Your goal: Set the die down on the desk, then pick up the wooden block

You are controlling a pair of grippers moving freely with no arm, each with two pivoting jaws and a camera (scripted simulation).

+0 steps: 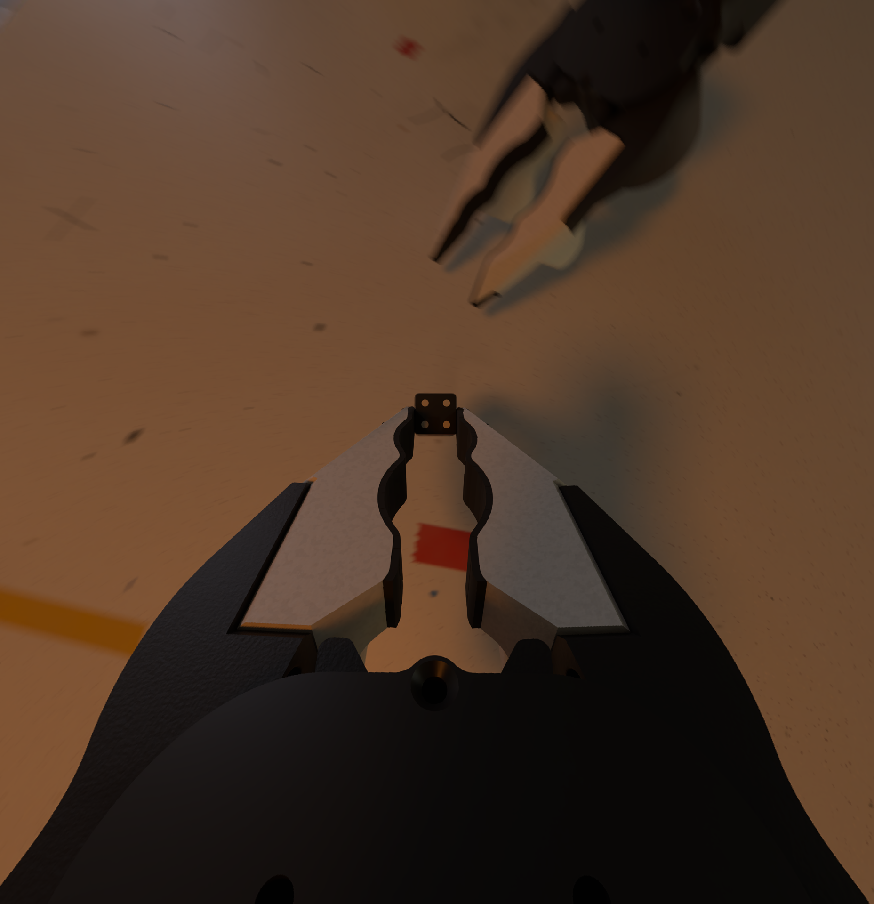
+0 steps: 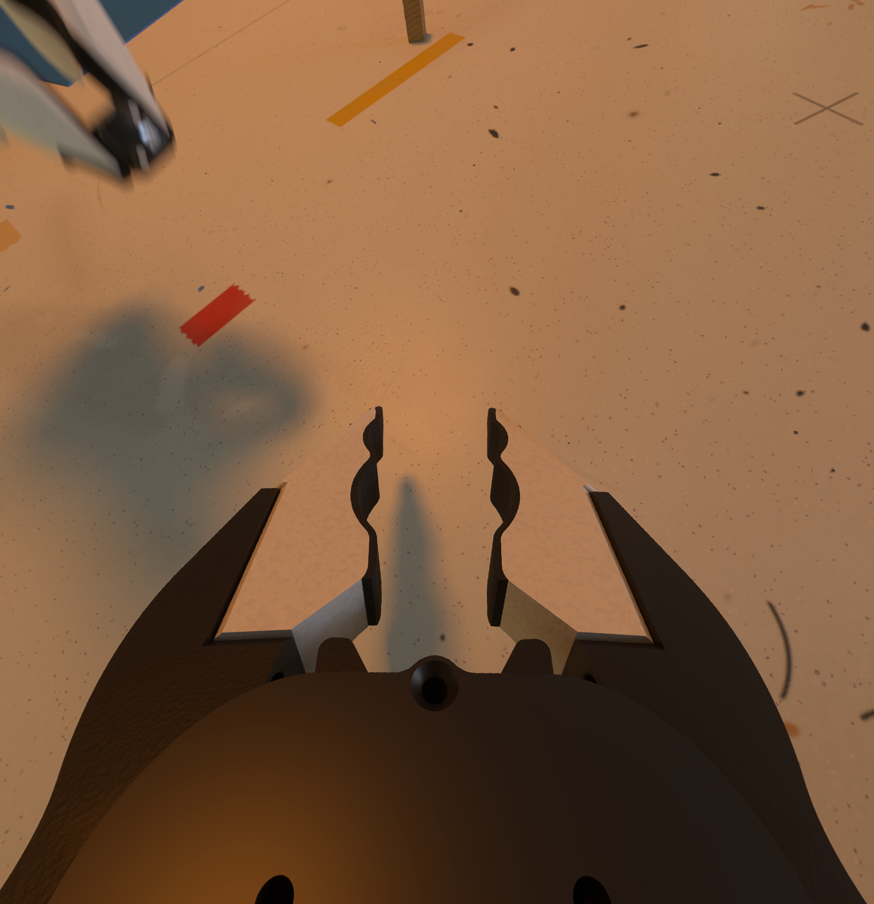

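Observation:
My left gripper (image 1: 435, 416) is shut on a small black die (image 1: 435, 414) with pale pips, held at the fingertips above the orange-brown desk (image 1: 180, 293). The same gripper shows blurred at the top left of the right wrist view (image 2: 126, 132), with the dark die (image 2: 144, 134) at its tip. My right gripper (image 2: 435, 416) is open and empty over the desk; it also shows blurred at the upper right of the left wrist view (image 1: 461, 279). The wooden block (image 2: 415, 22) stands upright far ahead at the top edge of the right wrist view, next to a yellow tape strip (image 2: 395, 78).
A red tape patch (image 2: 217, 314) lies on the desk left of my right gripper; it shows between my left fingers (image 1: 442, 548). A second small red mark (image 1: 408, 47) is far off. A pencilled cross (image 2: 827, 108) is at the right. A blue edge (image 2: 14, 44) is at the top left.

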